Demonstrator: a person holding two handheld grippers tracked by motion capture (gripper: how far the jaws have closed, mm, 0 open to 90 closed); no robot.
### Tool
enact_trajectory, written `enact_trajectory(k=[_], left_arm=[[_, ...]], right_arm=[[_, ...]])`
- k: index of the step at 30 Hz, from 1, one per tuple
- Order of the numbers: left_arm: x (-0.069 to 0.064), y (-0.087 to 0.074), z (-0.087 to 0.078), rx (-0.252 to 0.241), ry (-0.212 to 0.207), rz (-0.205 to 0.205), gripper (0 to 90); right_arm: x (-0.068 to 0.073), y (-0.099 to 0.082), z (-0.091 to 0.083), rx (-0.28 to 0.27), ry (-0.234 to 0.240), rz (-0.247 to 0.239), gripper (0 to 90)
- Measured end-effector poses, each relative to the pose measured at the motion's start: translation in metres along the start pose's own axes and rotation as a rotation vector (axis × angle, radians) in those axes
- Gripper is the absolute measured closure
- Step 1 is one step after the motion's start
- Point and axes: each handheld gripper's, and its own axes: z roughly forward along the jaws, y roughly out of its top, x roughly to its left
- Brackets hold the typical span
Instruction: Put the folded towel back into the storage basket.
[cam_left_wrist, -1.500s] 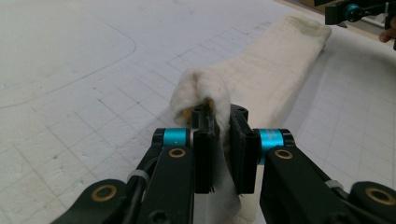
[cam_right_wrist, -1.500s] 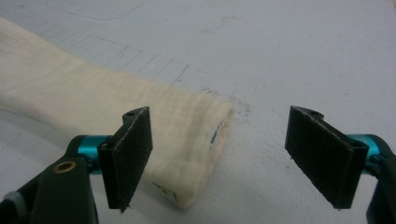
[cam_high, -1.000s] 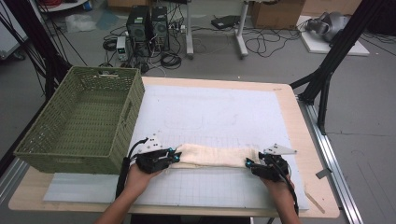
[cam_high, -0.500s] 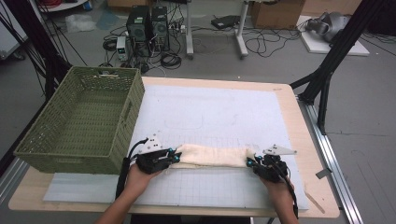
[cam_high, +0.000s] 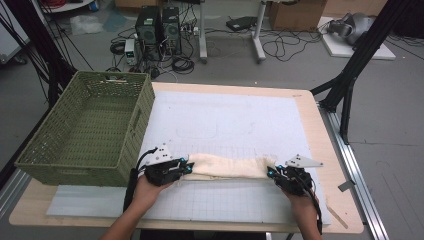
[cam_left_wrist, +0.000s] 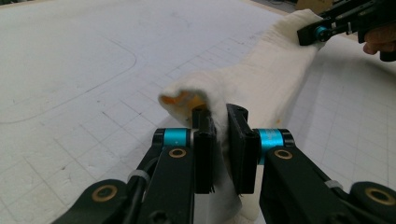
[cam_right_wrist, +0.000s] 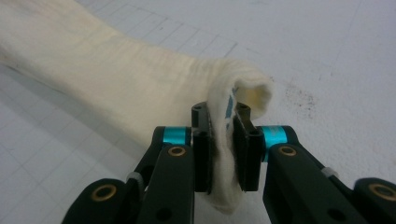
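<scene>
A cream cloth (cam_high: 227, 166), folded into a long narrow band, is laid across the near part of a white gridded mat (cam_high: 230, 125) on the wooden table (cam_high: 330, 150). Seen from above, the band runs from about 9 o'clock to 3 o'clock, just beyond the person's two hands.

The left gripper (cam_high: 186, 166) is held at the band's 9 o'clock end, and in the left gripper view its two black jaws are seen clamped together on a pinch of the cloth (cam_left_wrist: 261, 88), a rolled corner with an orange-tinted hollow standing up just beyond the jaw tips. At 1 o'clock in that view the other gripper is seen at the far end of the band.

The right gripper (cam_high: 272, 173) is held at the 3 o'clock end; in the right gripper view its jaws are pressed onto a folded edge of the cloth (cam_right_wrist: 116, 79), which curls over the jaw tips, a bit of blue marking being visible inside the fold.

A green woven basket (cam_high: 142, 107) is set at the table's 9 o'clock side, overhanging the table's edge, near the left gripper but apart from the cloth
</scene>
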Motion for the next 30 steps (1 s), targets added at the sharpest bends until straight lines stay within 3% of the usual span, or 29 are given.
enact_trajectory(k=[9,14,24,27,30], left_arm=[[-0.005,0.013,-0.008,-0.054,-0.002,0.019,81.6],[-0.008,0.018,-0.011,-0.065,-0.007,0.039,82.1],[-0.01,0.029,-0.02,-0.103,-0.016,0.058,82.3],[-0.009,0.031,-0.023,-0.114,-0.013,0.062,82.5],[-0.009,0.033,-0.027,-0.122,-0.006,0.066,82.7]], right_arm=[[-0.002,0.003,-0.007,-0.056,0.007,-0.02,79.5],[-0.005,0.007,-0.016,-0.121,0.002,-0.025,79.9],[-0.008,0.013,-0.021,-0.172,0.022,-0.017,80.2],[-0.008,0.018,-0.024,-0.205,0.026,-0.034,80.2],[-0.007,0.022,-0.023,-0.204,0.025,-0.051,80.3]])
